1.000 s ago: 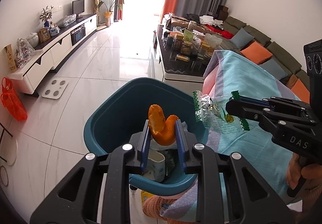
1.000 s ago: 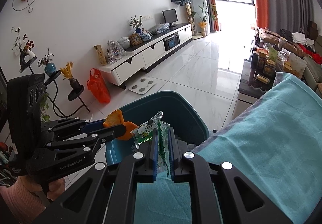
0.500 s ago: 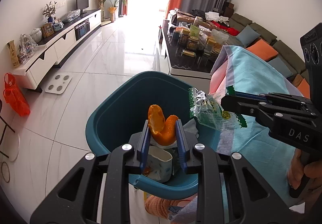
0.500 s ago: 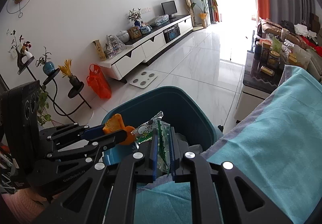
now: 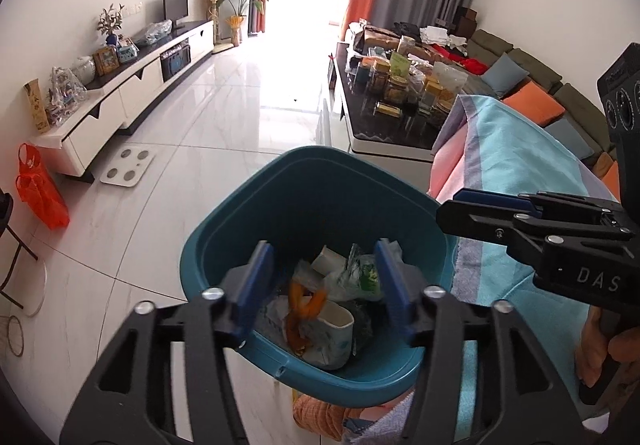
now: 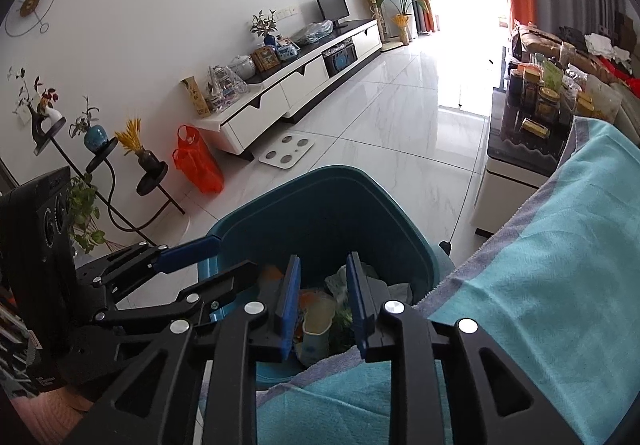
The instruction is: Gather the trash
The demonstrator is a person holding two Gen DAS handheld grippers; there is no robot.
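While both hand-held grippers, left (image 5: 324, 285) and right (image 6: 322, 305), hang spread and empty over the teal bin (image 5: 256, 221), the orange peel (image 5: 302, 309) lies near-to-far inside.

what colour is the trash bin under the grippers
Dark teal plastic trash bin, inside and out; it shows best in the left wrist view.

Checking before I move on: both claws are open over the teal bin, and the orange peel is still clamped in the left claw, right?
Not quite. The left claw is open and holds nothing; the orange peel lies inside the teal bin on the paper cup, as the left wrist view shows. The rest stands: the right claw is open over the bin too.
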